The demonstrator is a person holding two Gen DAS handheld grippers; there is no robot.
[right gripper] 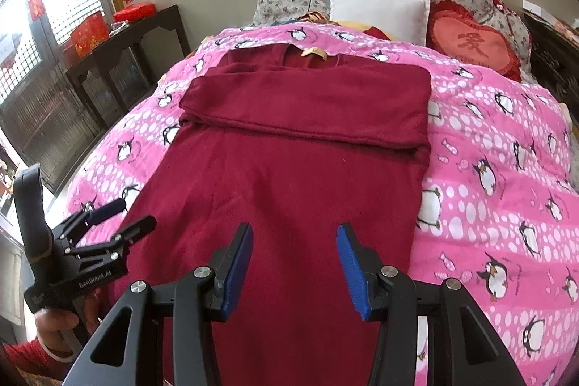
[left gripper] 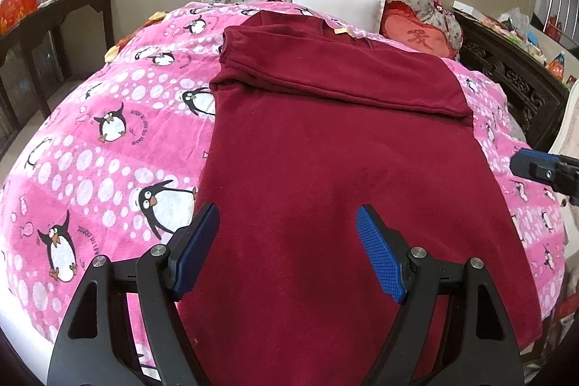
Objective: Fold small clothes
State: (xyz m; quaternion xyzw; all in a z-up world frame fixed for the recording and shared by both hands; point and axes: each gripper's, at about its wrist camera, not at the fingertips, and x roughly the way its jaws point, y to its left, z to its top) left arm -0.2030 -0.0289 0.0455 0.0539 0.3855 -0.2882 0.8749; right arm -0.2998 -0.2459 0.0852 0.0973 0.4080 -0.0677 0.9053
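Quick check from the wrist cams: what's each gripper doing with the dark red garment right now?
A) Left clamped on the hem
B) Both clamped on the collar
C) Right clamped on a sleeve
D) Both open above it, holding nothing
D: the left gripper and the right gripper both show a clear gap between their blue pads, with the dark red garment lying flat on the pink blanket beneath them.

Dark red fleece garment (left gripper: 325, 169), flat on pink penguin blanket (left gripper: 108, 132); sleeves folded across chest, collar at far end.
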